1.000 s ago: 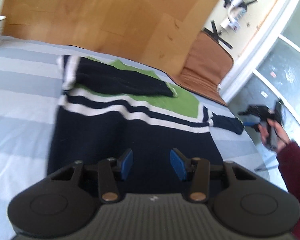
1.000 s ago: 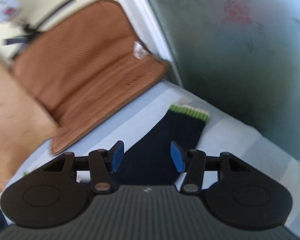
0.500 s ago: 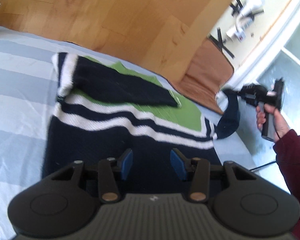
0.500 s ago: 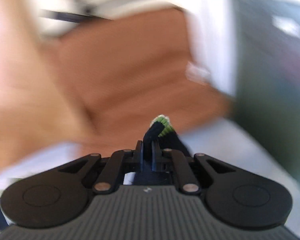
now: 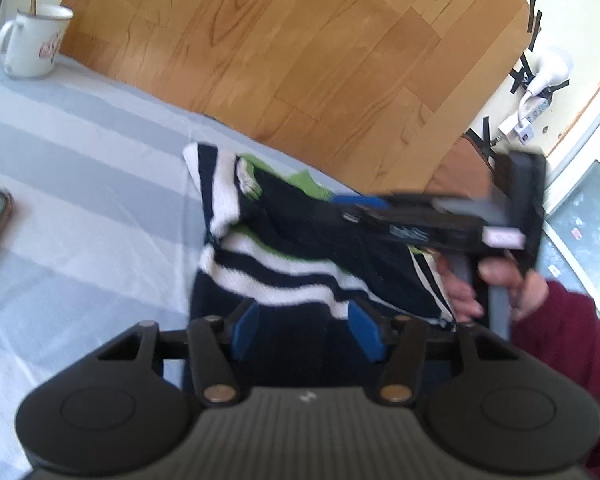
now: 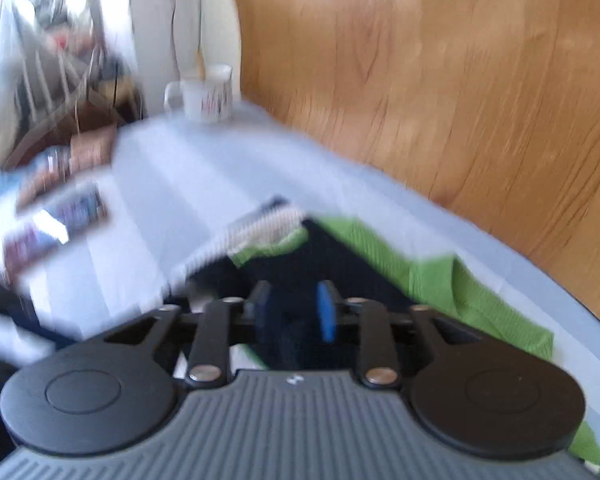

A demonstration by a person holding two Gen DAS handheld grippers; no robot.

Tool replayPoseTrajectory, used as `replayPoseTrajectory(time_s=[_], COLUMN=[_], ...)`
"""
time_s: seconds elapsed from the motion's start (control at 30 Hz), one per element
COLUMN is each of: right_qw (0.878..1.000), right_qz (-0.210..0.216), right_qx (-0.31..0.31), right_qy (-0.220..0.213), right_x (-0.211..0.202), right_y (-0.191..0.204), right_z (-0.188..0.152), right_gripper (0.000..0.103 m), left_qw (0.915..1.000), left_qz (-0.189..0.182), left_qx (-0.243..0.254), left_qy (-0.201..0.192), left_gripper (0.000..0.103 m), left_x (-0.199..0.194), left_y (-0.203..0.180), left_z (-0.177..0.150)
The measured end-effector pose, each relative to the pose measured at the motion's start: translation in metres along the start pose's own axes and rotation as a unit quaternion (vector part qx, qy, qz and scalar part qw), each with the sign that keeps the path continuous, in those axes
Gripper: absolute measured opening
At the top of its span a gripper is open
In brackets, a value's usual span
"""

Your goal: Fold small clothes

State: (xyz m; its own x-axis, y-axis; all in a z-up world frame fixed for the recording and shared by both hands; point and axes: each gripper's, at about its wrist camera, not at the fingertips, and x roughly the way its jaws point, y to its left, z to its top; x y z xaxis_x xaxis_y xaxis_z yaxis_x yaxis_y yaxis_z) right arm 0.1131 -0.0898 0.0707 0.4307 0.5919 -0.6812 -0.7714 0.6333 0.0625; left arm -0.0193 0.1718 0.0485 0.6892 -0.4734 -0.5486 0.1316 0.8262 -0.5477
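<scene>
Two hand-held grippers work over a small navy sweater [image 5: 300, 276] with white stripes and a green yoke, lying on my blue-striped bench [image 5: 80, 184] in front of a wooden panel [image 5: 300, 52]. My left hand-held gripper [image 5: 306, 330] hovers over the sweater's navy lower part, its blue pads spread apart and gripping nothing. My right hand-held gripper [image 5: 354, 200], held in my right hand [image 5: 500, 284], reaches across the garment's upper part above a navy sleeve folded over the chest; in its own blurred view its pads [image 6: 326, 316] stand apart with dark knit beneath them. One white mug [image 5: 30, 42] sits at the bench's far corner.
</scene>
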Motion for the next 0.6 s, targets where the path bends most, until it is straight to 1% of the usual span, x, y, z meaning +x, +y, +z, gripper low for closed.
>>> replayPoseTrajectory(time_s=[0.03, 0.07, 0.1, 0.13, 0.17, 0.23, 0.27, 0.33, 0.37, 0.43, 0.47, 0.5, 0.53, 0.57, 0.6], right_qw=[1.000, 0.997, 0.992, 0.984, 0.975, 0.956, 0.946, 0.929, 0.921, 0.911, 0.909, 0.908, 0.910, 0.914, 0.916], right_qz=[-0.001, -0.012, -0.032, -0.057, -0.087, -0.142, -0.161, -0.177, -0.175, -0.165, -0.158, -0.147, -0.134, -0.126, -0.130], right_qx=[0.026, 0.063, 0.107, 0.146, 0.182, 0.236, 0.260, 0.310, 0.334, 0.366, 0.376, 0.383, 0.384, 0.379, 0.372], right_qy=[-0.015, -0.034, -0.058, -0.079, -0.094, -0.104, -0.105, -0.100, -0.095, -0.089, -0.087, -0.084, -0.079, -0.074, -0.072], right_x=[-0.016, -0.036, -0.057, -0.076, -0.096, -0.125, -0.137, -0.149, -0.151, -0.150, -0.147, -0.143, -0.140, -0.132, -0.128], right_y=[-0.013, -0.027, -0.044, -0.058, -0.073, -0.095, -0.103, -0.114, -0.119, -0.124, -0.125, -0.127, -0.129, -0.128, -0.130], right_z=[-0.004, -0.011, -0.020, -0.030, -0.044, -0.074, -0.091, -0.121, -0.135, -0.158, -0.165, -0.170, -0.169, -0.164, -0.159], right_gripper=[0.037, 0.045, 0.049, 0.055, 0.056, 0.057, 0.058, 0.061, 0.062, 0.062, 0.062, 0.062, 0.051, 0.009, 0.010], left_qw=[1.0000, 0.9999, 0.9998, 0.9997, 0.9995, 0.9987, 0.9981, 0.9966, 0.9958, 0.9949, 0.9947, 0.9939, 0.9916, 0.9902, 0.9897], left_qz=[0.004, 0.008, 0.011, 0.014, 0.020, 0.040, 0.053, 0.077, 0.084, 0.088, 0.092, 0.103, 0.126, 0.138, 0.141], left_qx=[0.000, 0.000, -0.001, -0.003, -0.005, -0.008, -0.010, -0.024, -0.035, -0.047, -0.042, -0.031, -0.014, 0.001, 0.012], left_qy=[-0.004, -0.008, -0.014, -0.020, -0.025, -0.032, -0.031, -0.020, -0.010, 0.010, 0.018, 0.023, 0.026, 0.023, 0.017], left_gripper=[0.053, 0.054, 0.056, 0.057, 0.058, 0.059, 0.060, 0.059, 0.056, 0.047, 0.035, 0.020, 0.015, 0.012, 0.010], left_x=[0.001, 0.002, 0.004, 0.008, 0.013, 0.031, 0.041, 0.067, 0.081, 0.105, 0.115, 0.122, 0.127, 0.127, 0.124], left_y=[-0.001, -0.002, -0.002, -0.002, -0.003, -0.002, 0.000, 0.007, 0.011, 0.015, 0.012, 0.009, 0.003, -0.002, -0.006], left_z=[0.005, 0.012, 0.021, 0.029, 0.038, 0.058, 0.067, 0.085, 0.092, 0.099, 0.100, 0.097, 0.093, 0.089, 0.085])
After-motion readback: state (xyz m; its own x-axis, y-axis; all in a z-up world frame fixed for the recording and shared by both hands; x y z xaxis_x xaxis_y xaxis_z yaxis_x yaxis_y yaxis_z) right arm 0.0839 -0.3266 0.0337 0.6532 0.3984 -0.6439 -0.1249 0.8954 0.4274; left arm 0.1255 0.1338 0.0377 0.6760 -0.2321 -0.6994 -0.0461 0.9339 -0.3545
